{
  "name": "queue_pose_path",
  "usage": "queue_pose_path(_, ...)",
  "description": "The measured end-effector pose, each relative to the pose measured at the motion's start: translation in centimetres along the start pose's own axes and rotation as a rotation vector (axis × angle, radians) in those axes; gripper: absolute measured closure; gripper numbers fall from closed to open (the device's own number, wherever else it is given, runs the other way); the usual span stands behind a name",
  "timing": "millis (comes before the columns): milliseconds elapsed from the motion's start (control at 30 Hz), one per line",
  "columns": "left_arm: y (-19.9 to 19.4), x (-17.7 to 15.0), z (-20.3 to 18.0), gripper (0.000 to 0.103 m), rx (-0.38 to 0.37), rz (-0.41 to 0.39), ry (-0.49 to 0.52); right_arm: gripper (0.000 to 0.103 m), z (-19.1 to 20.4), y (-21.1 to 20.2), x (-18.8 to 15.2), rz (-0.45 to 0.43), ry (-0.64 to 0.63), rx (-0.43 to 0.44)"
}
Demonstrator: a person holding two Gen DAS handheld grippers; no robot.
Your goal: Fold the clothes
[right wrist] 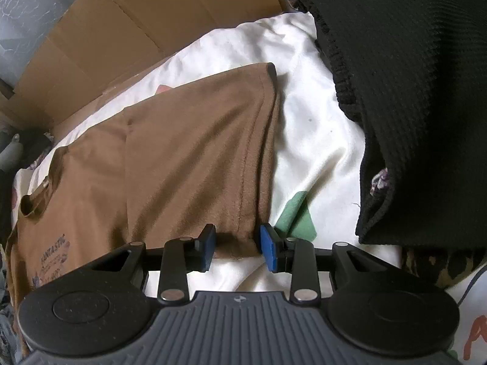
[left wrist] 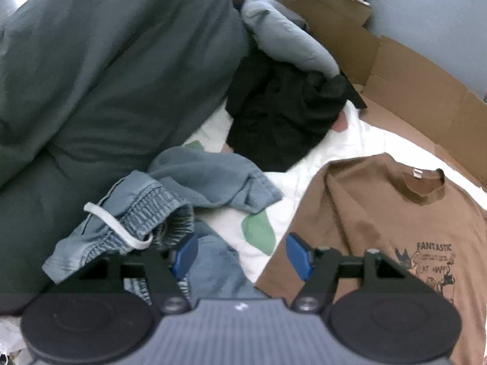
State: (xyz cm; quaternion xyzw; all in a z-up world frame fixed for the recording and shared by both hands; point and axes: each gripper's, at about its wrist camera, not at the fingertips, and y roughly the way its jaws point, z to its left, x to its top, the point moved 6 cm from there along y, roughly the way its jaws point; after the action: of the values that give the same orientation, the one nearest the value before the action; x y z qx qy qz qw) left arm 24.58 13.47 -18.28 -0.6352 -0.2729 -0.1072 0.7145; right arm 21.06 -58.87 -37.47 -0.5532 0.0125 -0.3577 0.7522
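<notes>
A brown T-shirt (left wrist: 380,210) with a dark "FANTASTIC" print lies spread on a white sheet (left wrist: 292,179), collar toward the cardboard. My left gripper (left wrist: 242,255) is open over the sheet, between the shirt's edge and crumpled blue denim shorts (left wrist: 170,210) with a white drawstring. In the right wrist view the same brown T-shirt (right wrist: 170,158) shows one sleeve laid out. My right gripper (right wrist: 237,249) is open with the sleeve's hem edge lying between its blue pads, not pinched.
A dark green duvet (left wrist: 106,76) fills the left. A black garment pile (left wrist: 283,112) and a grey pillow (left wrist: 286,36) lie beyond. Flattened cardboard (left wrist: 411,85) lines the far side. A black knitted garment (right wrist: 411,91) hangs at the right in the right wrist view.
</notes>
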Motion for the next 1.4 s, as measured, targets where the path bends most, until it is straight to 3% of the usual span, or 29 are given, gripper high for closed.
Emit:
queue_pose_path(67, -0.1, 0.1, 0.7, 0.036, 0.006, -0.005, -0.002, 0.098, 0.0, 0.2, 0.2, 0.001, -0.008, -0.004)
queue_pose_path(300, -0.7, 0.8, 4.8, 0.036, 0.072, -0.011, 0.015, 0.100, -0.1, -0.3, 0.1, -0.016, -0.051, -0.019)
queue_pose_path(533, -2.2, 3.5, 8.2, 0.036, 0.123, -0.022, 0.055, 0.100, -0.4, -0.4, 0.3, -0.030, -0.067, -0.053)
queue_pose_path(767, -0.7, 3.4, 8.8, 0.034, 0.080, -0.027, 0.042, 0.092, 0.2, -0.9, 0.1, -0.018, -0.082, -0.039)
queue_pose_path(833, 0.0, 2.8, 8.0, 0.034, 0.040, -0.025, 0.038, 0.090, 1.1, -2.1, 0.0, -0.023, -0.121, -0.020)
queue_pose_path(933, 1.0, 1.9, 6.6, 0.034, -0.021, -0.029, 0.046, 0.075, 2.8, -4.3, -0.2, -0.032, -0.172, 0.001)
queue_pose_path(1233, 3.2, -0.9, 4.3, 0.037, -0.140, -0.014, 0.054, 0.065, 8.4, -11.3, -1.1, -0.028, -0.291, 0.075)
queue_pose_path(1400, 4.1, -2.1, 3.9, 0.049, -0.199, 0.011, 0.043, 0.065, 11.9, -13.7, -2.1, 0.000, -0.344, 0.101)
